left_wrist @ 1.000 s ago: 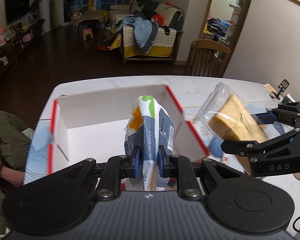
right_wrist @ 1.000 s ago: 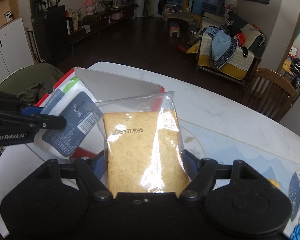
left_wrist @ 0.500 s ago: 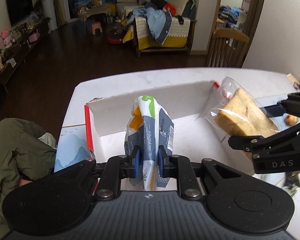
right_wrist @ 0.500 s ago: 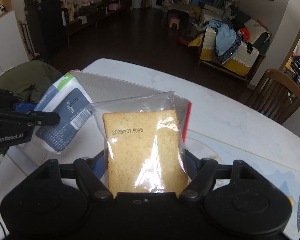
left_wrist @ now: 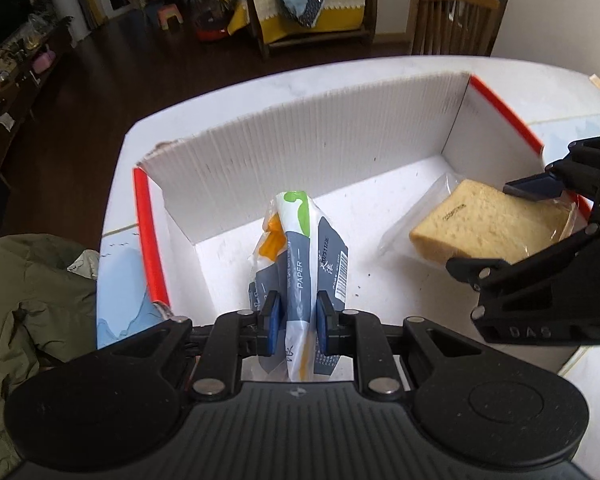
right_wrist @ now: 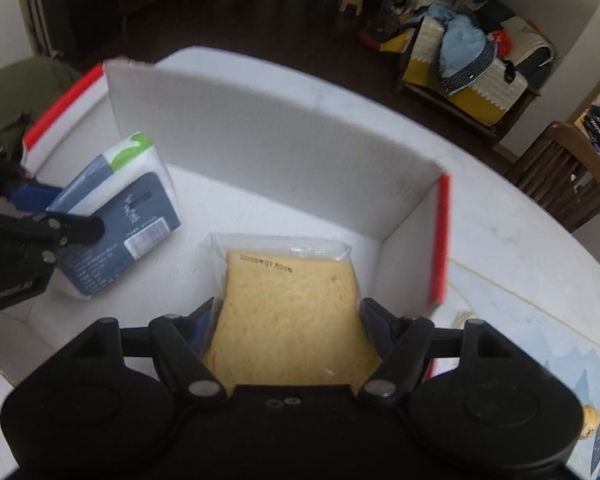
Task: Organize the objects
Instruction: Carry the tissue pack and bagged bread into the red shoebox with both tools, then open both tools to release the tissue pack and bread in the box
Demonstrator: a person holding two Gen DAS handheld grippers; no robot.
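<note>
Pinching a tissue pack, the left gripper hides its base; the right gripper clamps bagged bread.

both wrist cams fisheye, pitched steeply down, close over the white cardboard box. left view looks in from the box's left half, right view from its right half. shared: box interior, tissue pack, bagged bread slice, living room behind.

Wooden chair, cluttered sofa
</note>
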